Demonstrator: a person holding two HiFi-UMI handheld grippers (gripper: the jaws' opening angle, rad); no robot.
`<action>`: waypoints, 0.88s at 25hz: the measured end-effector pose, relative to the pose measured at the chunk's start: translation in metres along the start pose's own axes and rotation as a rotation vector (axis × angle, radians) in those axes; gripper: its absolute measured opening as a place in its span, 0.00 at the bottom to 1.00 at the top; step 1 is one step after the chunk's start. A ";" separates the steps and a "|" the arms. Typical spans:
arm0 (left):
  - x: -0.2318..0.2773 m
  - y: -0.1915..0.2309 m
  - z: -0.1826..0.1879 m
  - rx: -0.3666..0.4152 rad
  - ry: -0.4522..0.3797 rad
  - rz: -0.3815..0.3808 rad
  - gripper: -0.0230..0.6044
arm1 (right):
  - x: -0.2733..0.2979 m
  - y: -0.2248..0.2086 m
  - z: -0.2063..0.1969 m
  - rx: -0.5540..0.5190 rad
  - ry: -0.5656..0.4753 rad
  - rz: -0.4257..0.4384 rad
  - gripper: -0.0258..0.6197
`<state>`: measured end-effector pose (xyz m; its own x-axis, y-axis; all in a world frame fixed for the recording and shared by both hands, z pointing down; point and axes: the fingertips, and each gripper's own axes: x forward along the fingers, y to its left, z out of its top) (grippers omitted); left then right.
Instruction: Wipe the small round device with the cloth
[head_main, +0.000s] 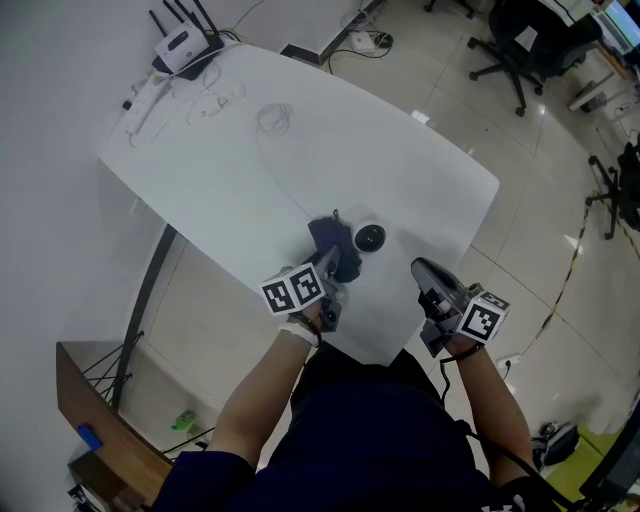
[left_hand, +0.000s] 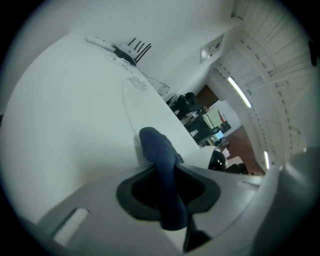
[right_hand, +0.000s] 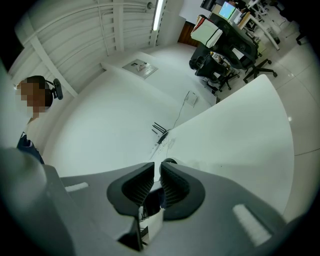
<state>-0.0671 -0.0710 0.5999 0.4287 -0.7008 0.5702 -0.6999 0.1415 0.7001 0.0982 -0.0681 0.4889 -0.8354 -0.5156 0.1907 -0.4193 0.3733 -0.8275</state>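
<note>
I hold two claws: one left gripper (head_main: 335, 268) and one right gripper (head_main: 421, 269). I count one white table (head_main: 250, 150), and on it one dark blue cloth (head_main: 326, 240), one small round device (head_main: 369, 238), one router (head_main: 183, 45) with four antennas, and one power strip (head_main: 145, 98). On the floor I count two office chairs (head_main: 520, 45).

the person wears a dark navy short-sleeved top (head_main: 370, 440), a white band (head_main: 297, 330) at the left wrist, and a thin black cable (head_main: 444, 380) along the right forearm. the grey plastic left gripper (head_main: 335, 268) and the grey plastic right gripper (head_main: 425, 272) each carry a white cube with black square markers (head_main: 292, 292). black ribbed rubber pads (right_hand: 172, 185) line the jaws.
</note>
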 end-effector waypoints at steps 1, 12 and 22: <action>-0.001 0.001 0.000 0.021 0.006 0.030 0.17 | -0.001 0.000 0.001 0.002 -0.006 0.000 0.11; -0.055 -0.110 0.042 0.126 -0.178 -0.166 0.17 | -0.031 -0.001 -0.006 0.026 -0.050 -0.020 0.11; -0.032 -0.117 0.019 0.080 -0.185 -0.159 0.17 | -0.023 -0.001 -0.005 0.033 -0.033 -0.024 0.11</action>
<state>-0.0096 -0.0788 0.4916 0.4306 -0.8267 0.3622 -0.6780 -0.0314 0.7344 0.1164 -0.0533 0.4881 -0.8127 -0.5497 0.1931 -0.4265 0.3357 -0.8399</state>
